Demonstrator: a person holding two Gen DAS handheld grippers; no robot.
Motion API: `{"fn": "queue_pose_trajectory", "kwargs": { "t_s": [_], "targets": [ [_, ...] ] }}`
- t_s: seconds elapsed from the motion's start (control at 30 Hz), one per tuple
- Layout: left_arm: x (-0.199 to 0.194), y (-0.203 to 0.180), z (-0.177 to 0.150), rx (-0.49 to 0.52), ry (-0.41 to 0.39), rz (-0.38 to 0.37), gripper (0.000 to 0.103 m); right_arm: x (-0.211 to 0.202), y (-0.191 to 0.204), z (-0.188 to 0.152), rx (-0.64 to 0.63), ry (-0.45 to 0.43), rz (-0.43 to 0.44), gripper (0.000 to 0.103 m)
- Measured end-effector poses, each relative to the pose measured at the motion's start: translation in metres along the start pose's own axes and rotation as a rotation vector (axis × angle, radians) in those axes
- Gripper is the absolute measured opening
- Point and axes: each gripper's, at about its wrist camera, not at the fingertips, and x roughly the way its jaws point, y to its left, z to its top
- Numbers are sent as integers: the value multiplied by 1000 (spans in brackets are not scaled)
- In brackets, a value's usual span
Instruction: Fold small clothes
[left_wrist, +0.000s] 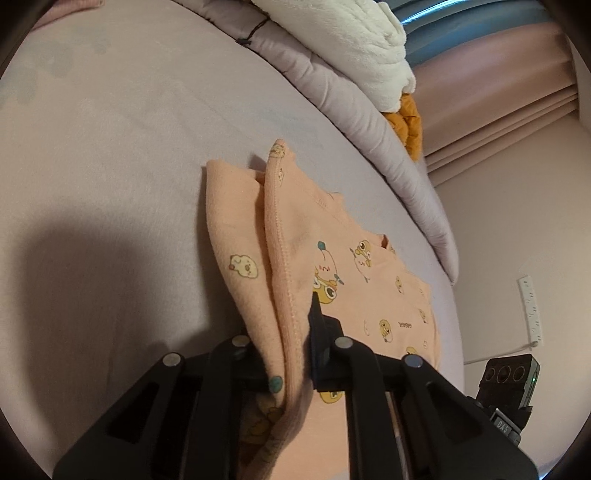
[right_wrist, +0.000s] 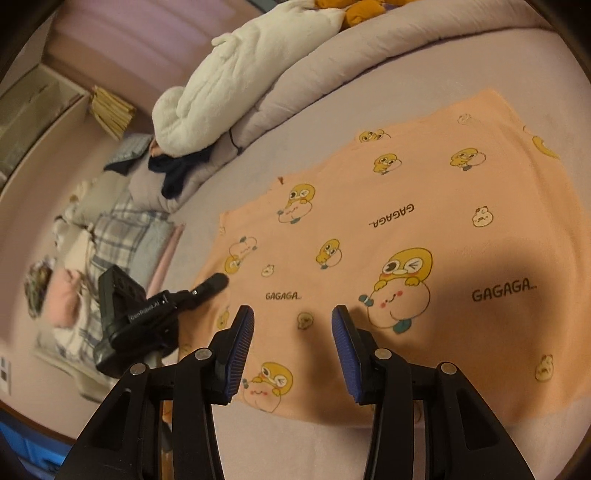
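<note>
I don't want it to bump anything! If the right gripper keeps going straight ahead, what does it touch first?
Probably the orange cloth: the right gripper is open and points over it, though its height above is unclear.

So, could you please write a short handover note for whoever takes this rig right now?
Left gripper: shut on a bunched edge of the peach garment, lifting it.
Right gripper: open, empty, hovering above the garment's near edge.
The garment lies mostly flat on the lilac bed sheet, print side up.
Done: one edge picked up.
Left: carry the fold across, flatten it, finish folding.
</note>
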Motion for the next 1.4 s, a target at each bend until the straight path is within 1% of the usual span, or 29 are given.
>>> {"fn": "queue_pose_trajectory", "kwargs": {
  "t_s": [0.07,0.17,0.23,0.37,0.43,0.47,0.5,0.63,0.67,0.7,0.73,0.77,0.8,0.83,0.87,0.9,0.97,1.03,1.1,1.2,1.23,1.3,1.4],
  "targets": [
    [-3,-13,1,23,-11,27,12,4,-3,1,3,10,6,44],
    [-4,-40,0,88,-22,73,12,8,-8,5,-10,26,-5,44],
    [-4,-58,-1,133,-28,90,11,7,-12,9,5,27,18,44],
    [6,-97,-4,229,-24,114,11,-1,-23,23,60,-7,59,44],
    [12,-114,-6,266,-16,123,11,-3,-28,31,97,-21,82,48],
    [18,-126,-9,298,-11,128,11,-3,-33,37,127,-27,94,51],
    [23,-136,-12,325,-4,127,11,-1,-37,42,147,-27,107,53],
    [53,-171,-29,435,58,116,11,7,-55,59,250,-4,179,54],
    [62,-177,-35,466,77,111,10,8,-58,60,268,-2,154,54],
    [70,-181,-38,495,107,110,12,9,-63,61,281,-1,131,54],
    [78,-183,-43,518,156,86,21,9,-69,62,302,-7,127,54],
    [82,-182,-48,523,191,51,29,10,-77,63,345,-8,163,54],
    [85,-181,-52,532,215,30,30,11,-85,63,395,-4,216,54],
    [87,-178,-56,543,231,15,28,12,-89,64,424,0,251,54],
    [87,-176,-58,544,243,0,28,12,-90,65,429,9,274,56],
    [88,-174,-59,537,255,-23,28,13,-90,65,426,18,285,57],
    [88,-168,-60,517,278,-69,28,15,-85,66,404,39,272,58],
    [86,-163,-63,516,279,-63,28,17,-79,67,372,59,261,60],
    [81,-156,-66,515,278,-55,28,16,-75,68,354,61,267,65],
    [69,-145,-67,495,263,-59,29,15,-75,69,340,78,271,66],
    [64,-143,-68,486,256,-63,29,14,-78,71,341,79,279,67],
    [51,-132,-66,456,228,-77,30,12,-79,70,341,79,310,72],
    [32,-115,-60,415,193,-87,30,8,-77,69,324,91,344,77]
  ]
}}
